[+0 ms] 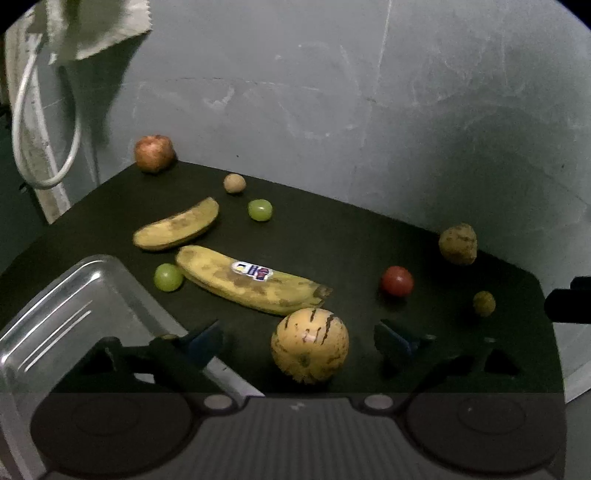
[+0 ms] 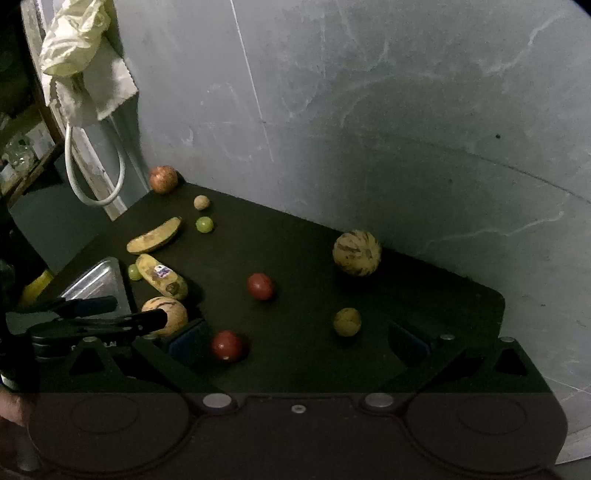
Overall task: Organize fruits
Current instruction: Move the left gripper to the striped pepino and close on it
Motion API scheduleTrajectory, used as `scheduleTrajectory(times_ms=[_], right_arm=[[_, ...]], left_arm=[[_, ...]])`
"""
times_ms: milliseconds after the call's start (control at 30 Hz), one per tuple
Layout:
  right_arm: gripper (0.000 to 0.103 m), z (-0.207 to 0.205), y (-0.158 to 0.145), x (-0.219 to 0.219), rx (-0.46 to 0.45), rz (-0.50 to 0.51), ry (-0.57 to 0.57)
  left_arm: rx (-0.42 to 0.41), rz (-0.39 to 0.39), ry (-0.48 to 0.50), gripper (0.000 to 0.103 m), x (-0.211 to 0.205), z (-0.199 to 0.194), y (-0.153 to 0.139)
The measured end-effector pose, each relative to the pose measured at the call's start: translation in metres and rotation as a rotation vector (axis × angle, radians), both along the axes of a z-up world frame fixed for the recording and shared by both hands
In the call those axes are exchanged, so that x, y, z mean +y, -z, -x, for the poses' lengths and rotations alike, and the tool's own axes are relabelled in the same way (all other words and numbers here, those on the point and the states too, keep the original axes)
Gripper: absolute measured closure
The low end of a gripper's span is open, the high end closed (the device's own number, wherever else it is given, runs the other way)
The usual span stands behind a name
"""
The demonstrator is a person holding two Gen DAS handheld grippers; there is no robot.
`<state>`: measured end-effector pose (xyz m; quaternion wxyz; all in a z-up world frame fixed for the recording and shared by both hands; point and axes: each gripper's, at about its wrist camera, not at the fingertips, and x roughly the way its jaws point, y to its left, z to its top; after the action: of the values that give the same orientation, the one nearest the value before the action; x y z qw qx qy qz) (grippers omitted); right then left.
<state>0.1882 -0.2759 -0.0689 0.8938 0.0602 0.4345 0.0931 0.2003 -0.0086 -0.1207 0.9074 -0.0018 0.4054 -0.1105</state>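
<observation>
Fruits lie scattered on a black table point(image 1: 332, 236). In the left wrist view my left gripper point(image 1: 299, 341) is open around a yellow striped melon point(image 1: 309, 346), apart from it. Behind it lie a stickered banana point(image 1: 247, 278), a second banana point(image 1: 177, 230), two green grapes point(image 1: 168, 277) point(image 1: 260, 209) and a red tomato point(image 1: 397, 281). A metal tray point(image 1: 74, 314) sits at the left. In the right wrist view my right gripper point(image 2: 299, 345) is open and empty; a red tomato point(image 2: 227, 345) lies by its left finger and a small yellow fruit point(image 2: 347, 322) lies between the fingers, farther off.
A second striped melon point(image 2: 356, 253) sits near the grey wall point(image 2: 369, 129). A red apple point(image 1: 153, 153) and a small brown fruit point(image 1: 234, 183) lie at the far edge. A white cable point(image 1: 44, 129) and cloth point(image 1: 99, 26) hang at the left. The table edge runs right.
</observation>
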Motion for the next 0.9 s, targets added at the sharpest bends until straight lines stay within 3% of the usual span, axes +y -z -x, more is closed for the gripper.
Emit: scheduleTrajectory(times_ms=[267, 733, 900], right_arm=[[0.001, -0.015, 0.018, -0.003, 0.032, -0.006, 0.012], [0.001, -0.025, 0.031, -0.004, 0.057, -0.009, 0.009], [0.006, -0.030, 0.039, 0.000, 0.053, 0.011, -0.023]], left_arm=[[0.027, -0.050, 0.055, 0.027, -0.017, -0.009, 0.018], [0.073, -0.051, 0.056, 0.046, -0.020, -0.020, 0.031], [0.069, -0.055, 0.062, 0.046, -0.020, -0.021, 0.033]])
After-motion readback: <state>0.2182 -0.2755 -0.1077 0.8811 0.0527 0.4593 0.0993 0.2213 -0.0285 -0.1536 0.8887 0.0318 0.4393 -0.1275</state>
